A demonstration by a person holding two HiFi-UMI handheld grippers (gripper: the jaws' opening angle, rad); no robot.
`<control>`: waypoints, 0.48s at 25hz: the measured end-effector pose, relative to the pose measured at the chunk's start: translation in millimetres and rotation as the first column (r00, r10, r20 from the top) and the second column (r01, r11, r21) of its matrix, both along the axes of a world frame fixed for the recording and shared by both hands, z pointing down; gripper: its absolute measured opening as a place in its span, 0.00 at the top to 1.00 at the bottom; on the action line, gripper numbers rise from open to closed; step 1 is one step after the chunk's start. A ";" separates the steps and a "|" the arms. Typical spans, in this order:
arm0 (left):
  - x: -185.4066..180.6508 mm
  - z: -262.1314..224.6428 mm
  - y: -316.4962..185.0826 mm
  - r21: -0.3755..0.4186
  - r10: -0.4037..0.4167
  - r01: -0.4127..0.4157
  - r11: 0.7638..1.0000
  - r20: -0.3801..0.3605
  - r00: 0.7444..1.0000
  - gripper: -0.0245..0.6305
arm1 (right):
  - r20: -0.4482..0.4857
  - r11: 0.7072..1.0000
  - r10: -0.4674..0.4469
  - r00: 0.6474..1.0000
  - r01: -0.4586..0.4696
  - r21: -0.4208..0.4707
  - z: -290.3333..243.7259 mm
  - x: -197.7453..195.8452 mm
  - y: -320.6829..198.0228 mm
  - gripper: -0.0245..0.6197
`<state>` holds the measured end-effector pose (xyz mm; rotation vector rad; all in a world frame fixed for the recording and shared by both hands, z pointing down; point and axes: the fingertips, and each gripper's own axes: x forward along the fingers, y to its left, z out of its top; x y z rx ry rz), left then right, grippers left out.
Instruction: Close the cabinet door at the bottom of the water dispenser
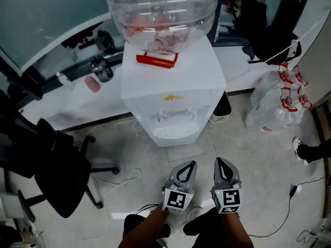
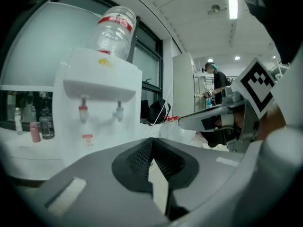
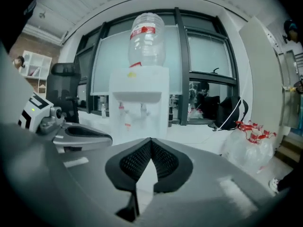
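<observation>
The cabinet door at the bottom of the water dispenser (image 1: 173, 87) shows in no view. The head view looks down on the dispenser's top and tap shelf only, and in both gripper views the jaw bodies cover its lower front. Open or shut cannot be told.

The dispenser stands on the floor against the front edge of the white ledge (image 1: 77, 105) under the windows, near that edge's middle. It carries an inverted clear bottle (image 1: 163, 14).

Left gripper (image 1: 191, 165) and right gripper (image 1: 220, 162) are held side by side, low and close to the person, apart from the dispenser and pointing at it. Each has its jaws closed tip to tip on nothing. Judgement: closed tips suit a push on a door panel, so no grasp is needed.

Bare floor lies between the grippers and the dispenser.

- Black office chair (image 1: 57, 174): left, near the ledge's left end.
- Loose cable (image 1: 121, 182): floor, left of the grippers.
- Clear plastic bag (image 1: 271, 107) with red handles: right, below the ledge's right end.

Judgement: none of these blocks a straight approach.
</observation>
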<state>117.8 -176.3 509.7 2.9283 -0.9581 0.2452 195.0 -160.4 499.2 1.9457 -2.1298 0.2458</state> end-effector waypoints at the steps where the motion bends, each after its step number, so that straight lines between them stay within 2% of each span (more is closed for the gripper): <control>1: -8.0 -27.9 7.3 -0.016 -0.009 0.009 1.000 -0.018 1.000 0.94 | 0.012 1.000 -0.010 1.000 0.010 -0.015 -24.8 -6.1 6.2 0.96; 4: -33.2 -101.6 23.1 -0.089 -0.066 0.062 0.994 -0.043 0.997 0.94 | 0.022 0.995 -0.088 0.996 0.089 -0.038 -99.7 -30.9 16.8 0.96; 8: -62.5 -179.3 39.3 -0.176 -0.135 0.123 0.977 -0.059 0.989 0.94 | 0.035 0.986 -0.166 0.986 0.166 -0.020 -182.5 -61.3 28.0 0.96; 10: -73.9 -213.3 47.9 -0.197 -0.153 0.138 0.970 -0.061 0.986 0.94 | 0.037 0.980 -0.196 0.980 0.197 -0.017 -216.3 -77.9 35.5 0.96; 12: -82.4 -246.4 49.5 -0.180 -0.150 0.138 0.974 -0.057 0.987 0.94 | 0.018 0.973 -0.230 0.973 0.230 0.005 -249.9 -94.5 37.1 0.96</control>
